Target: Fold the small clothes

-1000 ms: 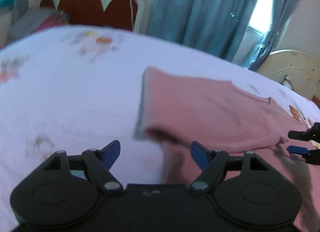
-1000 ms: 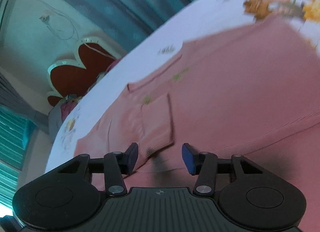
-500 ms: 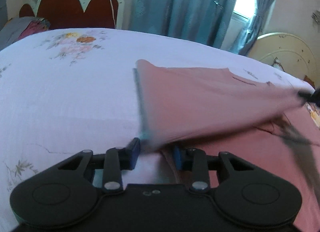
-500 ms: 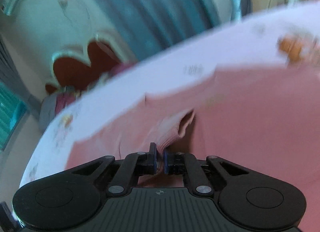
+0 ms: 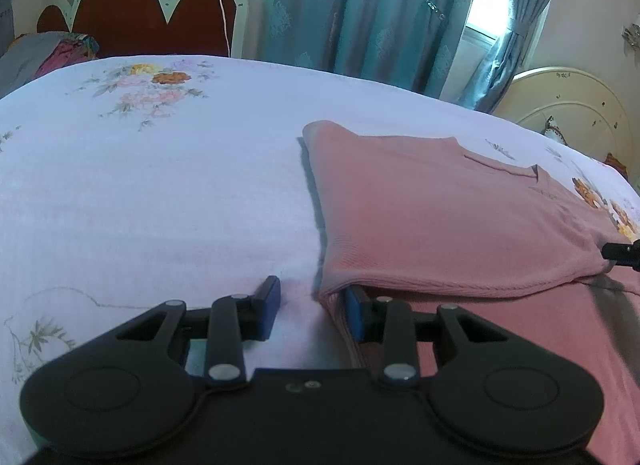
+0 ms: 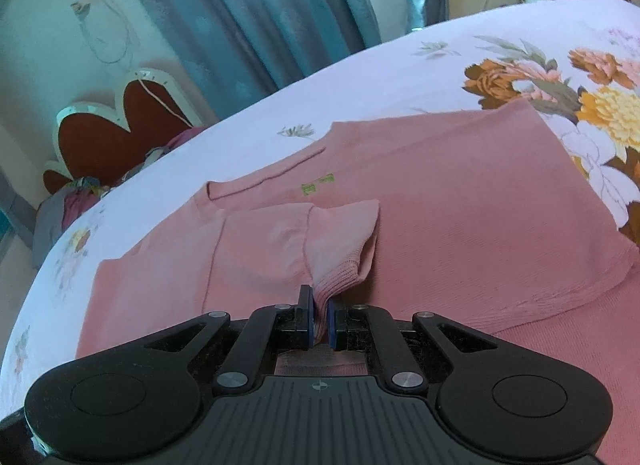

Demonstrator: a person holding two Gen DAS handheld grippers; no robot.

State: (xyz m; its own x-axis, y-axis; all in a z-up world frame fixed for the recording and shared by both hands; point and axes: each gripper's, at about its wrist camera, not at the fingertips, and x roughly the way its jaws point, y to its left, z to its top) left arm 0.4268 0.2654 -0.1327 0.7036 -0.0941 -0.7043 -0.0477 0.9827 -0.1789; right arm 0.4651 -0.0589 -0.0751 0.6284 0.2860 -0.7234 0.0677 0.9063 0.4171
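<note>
On the bedsheet, the right gripper pinched the pink garment's hem; the left gripper stood apart, one pad under its corner. Mid-fold, both would likely need carrying across together.

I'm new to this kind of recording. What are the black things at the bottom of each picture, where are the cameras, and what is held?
There is no robot: a person holds a two-finger gripper in each hand, each with a camera looking along its fingers. One picture is from the left gripper, one from the right gripper. A pink shirt lies on a flowered bedsheet. The right gripper is shut on a bunched piece of the shirt. The left gripper's jaws sit at a folded corner of it; whether they pinch it is unclear.
</note>
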